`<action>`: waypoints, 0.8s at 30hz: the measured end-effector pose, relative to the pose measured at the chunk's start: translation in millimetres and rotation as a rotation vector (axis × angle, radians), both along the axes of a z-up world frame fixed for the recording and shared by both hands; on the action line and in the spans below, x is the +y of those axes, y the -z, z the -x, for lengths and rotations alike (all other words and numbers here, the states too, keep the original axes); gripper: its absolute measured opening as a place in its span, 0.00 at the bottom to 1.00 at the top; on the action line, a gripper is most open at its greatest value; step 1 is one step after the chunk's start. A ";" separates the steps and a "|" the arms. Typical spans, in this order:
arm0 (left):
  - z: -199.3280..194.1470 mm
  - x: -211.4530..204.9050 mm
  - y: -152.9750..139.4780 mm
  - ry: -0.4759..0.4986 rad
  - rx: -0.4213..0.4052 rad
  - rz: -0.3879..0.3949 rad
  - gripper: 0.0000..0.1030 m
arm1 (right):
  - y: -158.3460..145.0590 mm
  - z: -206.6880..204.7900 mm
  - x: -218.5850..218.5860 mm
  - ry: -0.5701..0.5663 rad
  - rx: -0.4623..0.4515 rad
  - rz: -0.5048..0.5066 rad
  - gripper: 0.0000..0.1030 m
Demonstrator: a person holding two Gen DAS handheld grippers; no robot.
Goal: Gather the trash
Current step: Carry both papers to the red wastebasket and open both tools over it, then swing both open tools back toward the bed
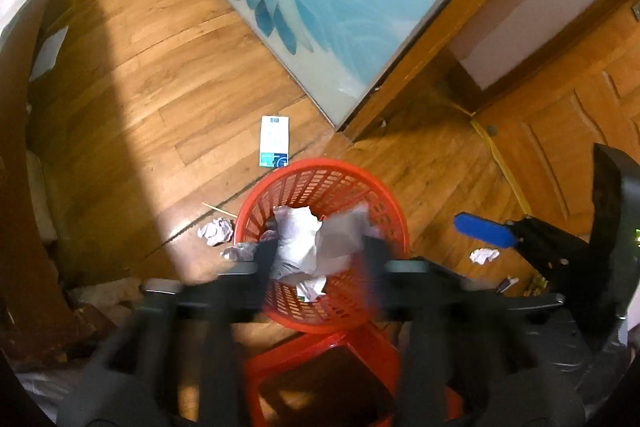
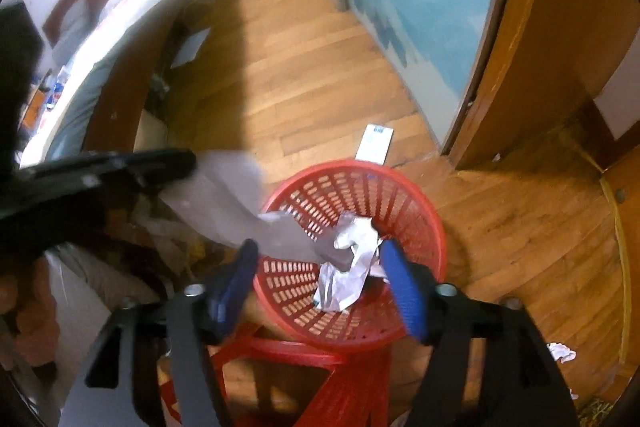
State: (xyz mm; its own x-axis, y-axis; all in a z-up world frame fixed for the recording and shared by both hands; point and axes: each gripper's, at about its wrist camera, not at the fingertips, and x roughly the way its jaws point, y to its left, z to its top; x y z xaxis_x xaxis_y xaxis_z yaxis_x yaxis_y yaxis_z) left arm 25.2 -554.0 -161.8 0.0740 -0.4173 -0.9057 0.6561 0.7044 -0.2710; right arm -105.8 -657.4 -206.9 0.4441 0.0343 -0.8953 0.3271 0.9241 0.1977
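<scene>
The red basket (image 1: 320, 187) sits directly below both grippers; crumpled paper (image 2: 352, 267) lies inside it. Left gripper (image 1: 320, 247) and right gripper (image 2: 320, 267) gape wide, gripping nothing; a stray paper ball (image 1: 484, 255) rests right of the basket, nearer the right gripper

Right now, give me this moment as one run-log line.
phase: dropping trash | left gripper: open over basket | right gripper: open over basket | paper: in basket | left on floor: paper ball, box
</scene>
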 end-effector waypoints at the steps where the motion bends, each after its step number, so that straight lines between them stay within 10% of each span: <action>1: -0.4 1.3 -2.1 -0.009 -0.002 0.015 0.66 | -2.3 -0.2 0.0 -0.002 -0.002 0.004 0.65; 13: -10.8 37.7 -39.5 -0.128 -0.082 0.149 0.66 | -35.9 -12.8 13.8 -0.030 -0.071 0.024 0.68; 24: -41.6 208.4 -157.9 -0.403 -0.456 0.259 0.68 | -77.4 -69.9 85.1 -0.182 -0.125 0.065 0.68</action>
State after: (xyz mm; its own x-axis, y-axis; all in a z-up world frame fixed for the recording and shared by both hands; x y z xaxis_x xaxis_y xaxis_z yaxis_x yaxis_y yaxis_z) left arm 66.8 -345.7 -3.9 0.6226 -0.4767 -0.6206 0.4434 0.8684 -0.2221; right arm -35.9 -572.4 -129.5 0.5436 0.0682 -0.8365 0.1307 0.9777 0.1646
